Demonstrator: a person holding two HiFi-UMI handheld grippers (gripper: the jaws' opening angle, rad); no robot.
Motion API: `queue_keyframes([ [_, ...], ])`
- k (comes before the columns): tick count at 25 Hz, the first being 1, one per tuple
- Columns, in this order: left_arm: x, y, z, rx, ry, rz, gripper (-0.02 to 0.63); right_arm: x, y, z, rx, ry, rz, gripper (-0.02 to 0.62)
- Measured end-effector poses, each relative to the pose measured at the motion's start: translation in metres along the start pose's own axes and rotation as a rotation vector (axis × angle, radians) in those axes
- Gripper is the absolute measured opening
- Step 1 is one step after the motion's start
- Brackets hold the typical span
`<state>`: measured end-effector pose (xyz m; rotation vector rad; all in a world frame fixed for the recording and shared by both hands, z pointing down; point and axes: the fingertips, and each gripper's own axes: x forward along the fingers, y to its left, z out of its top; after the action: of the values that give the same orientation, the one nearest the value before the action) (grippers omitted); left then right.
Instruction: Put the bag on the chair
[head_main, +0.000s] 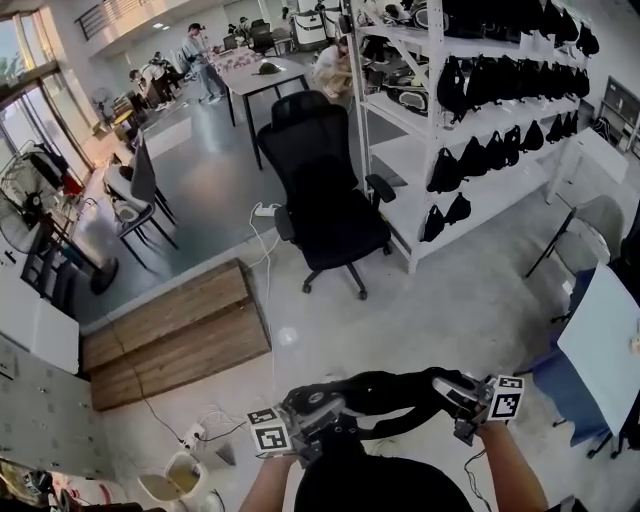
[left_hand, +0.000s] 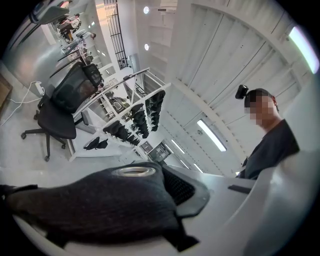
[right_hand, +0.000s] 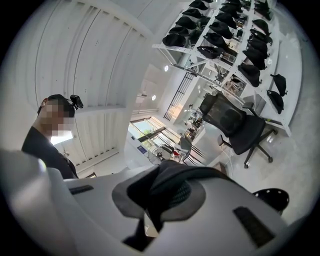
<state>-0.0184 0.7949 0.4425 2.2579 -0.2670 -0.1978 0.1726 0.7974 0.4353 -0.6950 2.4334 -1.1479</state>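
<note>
A black mesh office chair (head_main: 328, 205) stands on the pale floor ahead of me, its seat bare. The black bag (head_main: 392, 393) hangs low in the head view, stretched between both grippers well short of the chair. My left gripper (head_main: 318, 408) is shut on the bag's fabric, and a metal eyelet (left_hand: 133, 171) shows beside its jaws in the left gripper view. My right gripper (head_main: 452, 390) is shut on a black strap of the bag (right_hand: 167, 182). The chair (left_hand: 59, 111) lies far off at that view's left, and the chair (right_hand: 235, 124) is also distant in the right gripper view.
White shelving (head_main: 470, 150) hung with several black bags stands just right of the chair. A low wooden platform (head_main: 175, 330) lies to the left, with a white cable (head_main: 268, 290) across the floor. A white table (head_main: 605, 340) and a grey chair (head_main: 588, 238) stand at the right.
</note>
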Motion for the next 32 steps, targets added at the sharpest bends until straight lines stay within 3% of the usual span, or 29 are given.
queue_keyframes([
  [12,0.014,0.072,0.07,-0.049,-0.017,-0.015,0.023,0.066,-0.059,0.05,0.037,0.006,-0.075,0.02],
  [16,0.026,0.096,0.107,-0.08,-0.061,-0.033,0.023,0.09,-0.083,0.082,0.042,0.009,-0.083,0.02],
  [32,0.029,0.216,0.267,-0.069,-0.004,-0.076,0.023,0.246,-0.166,0.188,0.01,-0.026,-0.127,0.02],
])
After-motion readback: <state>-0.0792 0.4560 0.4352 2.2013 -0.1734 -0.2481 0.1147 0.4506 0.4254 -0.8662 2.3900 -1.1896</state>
